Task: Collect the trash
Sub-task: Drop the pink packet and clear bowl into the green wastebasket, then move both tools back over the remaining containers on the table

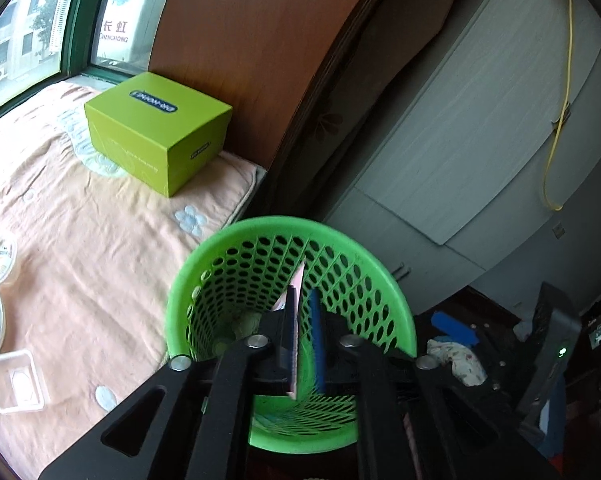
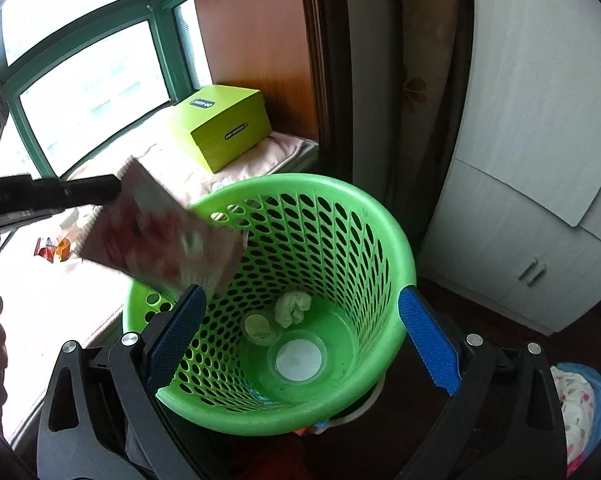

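Wrapper [image 2: 160, 232], light, thin and floppy, hangs over the bin [image 2: 380, 216] rim, loosely between the left hand-held gripper's [image 1: 302, 340] barely parted jaws; right hand-held gripper [image 2: 300, 336] gapes empty.

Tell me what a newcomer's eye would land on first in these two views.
The bright green perforated basket dominates both views, with a crumpled wad and round lids on its bottom. A flat pink wrapper hangs over its rim at the tip of the left gripper, seen edge-on between the slightly parted pads in the left wrist view. Behind, a lime-green box sits on the peach blanket by the window.
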`<state>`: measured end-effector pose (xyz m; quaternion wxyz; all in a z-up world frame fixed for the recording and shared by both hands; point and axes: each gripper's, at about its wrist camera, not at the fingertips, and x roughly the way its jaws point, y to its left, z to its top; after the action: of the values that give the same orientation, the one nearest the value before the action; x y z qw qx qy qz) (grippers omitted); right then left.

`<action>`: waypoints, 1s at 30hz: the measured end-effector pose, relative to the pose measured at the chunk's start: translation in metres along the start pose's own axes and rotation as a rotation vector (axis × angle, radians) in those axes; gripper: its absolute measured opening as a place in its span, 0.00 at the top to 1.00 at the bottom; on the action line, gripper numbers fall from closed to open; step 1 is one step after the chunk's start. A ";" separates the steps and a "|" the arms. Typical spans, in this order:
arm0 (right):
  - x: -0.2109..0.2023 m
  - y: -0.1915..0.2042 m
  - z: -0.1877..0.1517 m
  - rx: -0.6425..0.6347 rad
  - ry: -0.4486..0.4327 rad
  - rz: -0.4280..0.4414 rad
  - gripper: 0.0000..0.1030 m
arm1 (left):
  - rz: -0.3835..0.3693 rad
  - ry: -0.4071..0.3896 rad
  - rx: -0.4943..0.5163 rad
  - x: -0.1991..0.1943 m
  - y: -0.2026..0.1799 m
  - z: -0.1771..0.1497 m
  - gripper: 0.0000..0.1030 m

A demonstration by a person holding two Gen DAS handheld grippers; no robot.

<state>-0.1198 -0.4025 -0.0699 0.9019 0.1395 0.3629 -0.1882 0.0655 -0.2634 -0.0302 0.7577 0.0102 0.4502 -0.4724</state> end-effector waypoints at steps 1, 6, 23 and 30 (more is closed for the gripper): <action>0.000 0.000 0.000 0.000 0.000 0.003 0.07 | 0.009 -0.002 0.004 0.001 -0.001 -0.002 0.72; -0.002 0.006 0.000 -0.011 -0.001 0.016 0.07 | 0.055 -0.001 0.009 -0.002 0.003 -0.012 0.56; 0.013 0.079 0.013 -0.127 0.010 0.136 0.07 | 0.250 -0.116 -0.105 -0.075 0.082 -0.040 0.34; 0.027 0.126 0.014 -0.197 0.034 0.214 0.07 | 0.409 -0.150 -0.197 -0.116 0.139 -0.059 0.33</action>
<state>-0.0379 -0.3022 -0.0648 0.9199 0.0915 0.3778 -0.0519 0.1090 -0.0787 -0.0421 0.8662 -0.0081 0.4252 -0.2625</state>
